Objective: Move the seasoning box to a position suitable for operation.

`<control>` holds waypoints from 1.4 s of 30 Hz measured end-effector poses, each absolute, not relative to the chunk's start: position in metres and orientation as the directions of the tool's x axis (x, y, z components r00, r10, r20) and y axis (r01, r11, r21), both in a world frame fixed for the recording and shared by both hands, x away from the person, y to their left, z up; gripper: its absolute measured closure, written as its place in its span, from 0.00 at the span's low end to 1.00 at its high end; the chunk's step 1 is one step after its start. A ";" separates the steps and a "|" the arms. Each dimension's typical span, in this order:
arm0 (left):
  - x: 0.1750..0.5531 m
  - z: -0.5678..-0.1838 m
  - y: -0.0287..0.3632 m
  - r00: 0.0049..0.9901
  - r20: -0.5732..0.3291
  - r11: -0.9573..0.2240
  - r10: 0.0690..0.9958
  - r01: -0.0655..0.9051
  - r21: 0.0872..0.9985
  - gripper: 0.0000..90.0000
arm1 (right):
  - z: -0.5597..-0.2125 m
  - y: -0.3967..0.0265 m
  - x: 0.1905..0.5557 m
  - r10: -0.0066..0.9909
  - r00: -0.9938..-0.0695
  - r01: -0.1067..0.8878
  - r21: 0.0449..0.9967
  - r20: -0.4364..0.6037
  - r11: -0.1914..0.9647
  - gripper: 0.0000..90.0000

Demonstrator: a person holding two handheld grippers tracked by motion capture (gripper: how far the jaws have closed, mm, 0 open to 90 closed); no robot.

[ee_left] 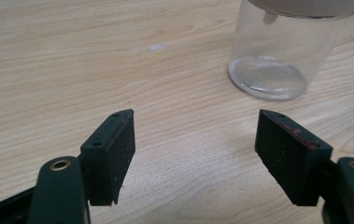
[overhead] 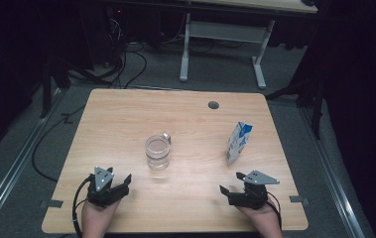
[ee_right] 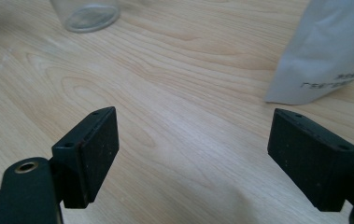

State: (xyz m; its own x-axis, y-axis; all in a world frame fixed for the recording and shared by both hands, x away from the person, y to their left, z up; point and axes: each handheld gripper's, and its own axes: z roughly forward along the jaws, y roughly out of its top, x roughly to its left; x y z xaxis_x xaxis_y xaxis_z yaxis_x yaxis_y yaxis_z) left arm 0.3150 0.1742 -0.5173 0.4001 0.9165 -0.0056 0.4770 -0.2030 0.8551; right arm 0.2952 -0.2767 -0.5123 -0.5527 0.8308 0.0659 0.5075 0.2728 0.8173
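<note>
High view: wooden surface [overhead: 126,119] carries a clear glass jar [overhead: 156,152] near its middle and a small white-and-blue carton [overhead: 238,142] toward the right edge, both upright and well apart. Left claw [overhead: 124,182] rests near the front-left corner, right claw [overhead: 229,182] near the front edge on the right side. Both are open and hold nothing.

Left gripper view: jaws spread wide over bare wood. The jar [ee_left: 277,51] stands ahead and off to the right of the jaw line, not between them. It looks empty; a pale lid or rim sits at its top.

Right gripper view: jaws also wide, nothing between. The carton [ee_right: 324,56] stands ahead toward the right jaw, tilted in this view, with an orange mark on its face. The jar's base [ee_right: 87,14] shows far ahead on the left.

Judgement: step in hand is the approach. Swing each claw to centre its target before closing, take the jar low on its wall, and grip the carton gently across its flat sides so it neither tips nor crumples.
</note>
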 end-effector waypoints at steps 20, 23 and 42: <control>0.321 -0.518 0.164 0.473 -0.063 -0.213 0.879 0.507 0.835 0.33 | -0.512 -0.283 0.292 0.829 -0.557 0.495 0.821 0.049 0.284 0.27; 0.319 -0.518 0.162 0.455 -0.040 -0.223 0.890 0.508 0.832 0.32 | -0.512 -0.282 0.292 0.829 -0.558 0.489 0.823 0.041 0.289 0.28; 0.313 -0.495 0.148 0.466 -0.058 -0.181 0.883 0.453 0.873 0.41 | -0.513 -0.276 0.294 0.808 -0.589 0.480 0.818 0.033 0.317 0.33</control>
State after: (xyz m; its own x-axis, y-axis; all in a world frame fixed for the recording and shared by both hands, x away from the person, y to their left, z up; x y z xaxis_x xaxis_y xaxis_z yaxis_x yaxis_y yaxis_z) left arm 0.3126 0.1480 -0.4946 0.4656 0.8831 -0.0583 0.4533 -0.1814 0.8727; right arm 0.2943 -0.2757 -0.5131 -0.5886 0.8077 0.0329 0.4803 0.3167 0.8179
